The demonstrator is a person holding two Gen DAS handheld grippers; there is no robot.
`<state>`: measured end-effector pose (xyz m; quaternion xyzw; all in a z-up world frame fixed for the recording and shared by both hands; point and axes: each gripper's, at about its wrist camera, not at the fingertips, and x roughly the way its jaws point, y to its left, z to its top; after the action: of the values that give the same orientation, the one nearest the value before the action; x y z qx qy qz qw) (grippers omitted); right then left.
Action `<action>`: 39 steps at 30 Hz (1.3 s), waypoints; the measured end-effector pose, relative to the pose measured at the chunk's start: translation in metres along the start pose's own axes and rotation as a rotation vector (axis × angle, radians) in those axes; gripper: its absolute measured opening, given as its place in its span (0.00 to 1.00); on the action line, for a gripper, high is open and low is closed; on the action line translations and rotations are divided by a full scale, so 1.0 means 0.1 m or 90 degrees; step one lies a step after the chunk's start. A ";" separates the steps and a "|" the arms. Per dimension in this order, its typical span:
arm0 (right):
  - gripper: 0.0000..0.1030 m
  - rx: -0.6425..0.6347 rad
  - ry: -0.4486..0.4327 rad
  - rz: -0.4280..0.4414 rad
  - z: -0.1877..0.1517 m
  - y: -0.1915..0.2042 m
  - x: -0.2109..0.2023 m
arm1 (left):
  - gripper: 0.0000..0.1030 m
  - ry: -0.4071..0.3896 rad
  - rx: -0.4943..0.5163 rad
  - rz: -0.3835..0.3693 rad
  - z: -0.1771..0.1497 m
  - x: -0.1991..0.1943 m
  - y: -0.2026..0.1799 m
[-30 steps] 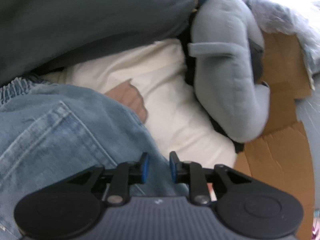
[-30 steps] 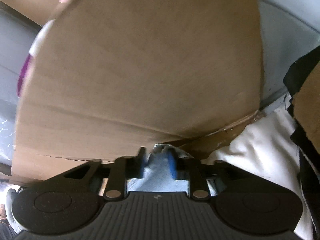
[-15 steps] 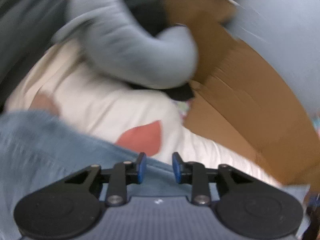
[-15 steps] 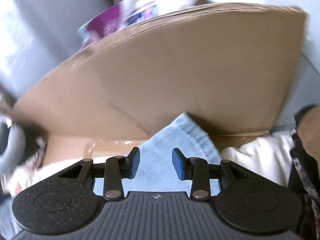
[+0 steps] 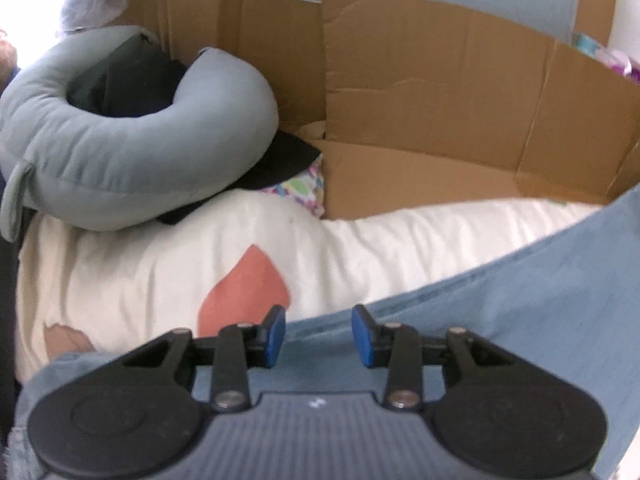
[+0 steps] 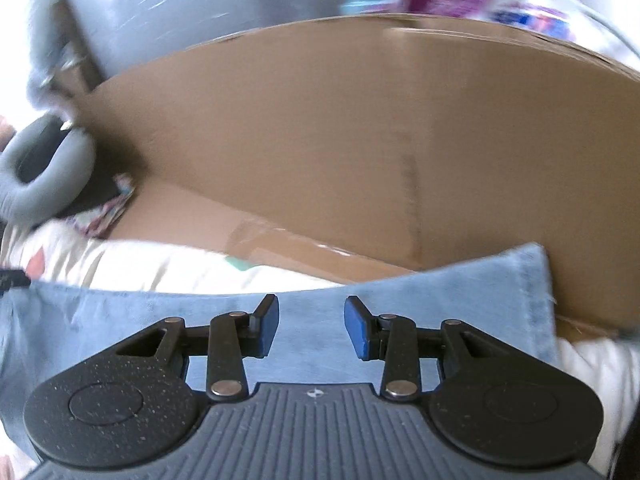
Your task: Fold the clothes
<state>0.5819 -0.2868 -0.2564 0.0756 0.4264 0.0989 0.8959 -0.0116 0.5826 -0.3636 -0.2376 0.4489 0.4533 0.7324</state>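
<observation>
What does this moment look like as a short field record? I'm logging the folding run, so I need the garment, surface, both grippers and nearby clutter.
garment: light blue jeans, spread flat
surface: white bedding with a red patch
left gripper: open, jaws have just been opening, denim below, nothing pinched
right gripper: open, jaws have just been opening, above the jeans, nothing pinched
clutter: grey neck pillow on dark clothing; cardboard box behind the bedding
</observation>
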 end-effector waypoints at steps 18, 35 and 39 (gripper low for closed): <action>0.42 -0.310 0.061 0.091 0.02 1.37 0.60 | 0.21 0.047 0.347 -0.043 -0.03 0.09 0.18; 0.40 -0.524 0.123 0.130 -0.04 2.10 1.16 | 0.03 -0.041 0.398 -0.074 -0.08 -0.01 0.23; 0.40 -0.591 0.147 0.121 -0.10 2.19 1.26 | 0.03 -0.055 0.394 -0.082 -0.10 -0.03 0.25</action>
<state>0.6271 -0.0438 -0.3096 -0.3052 0.4252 0.3677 0.7687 -0.0383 0.5852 -0.3645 -0.0120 0.5183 0.2571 0.8155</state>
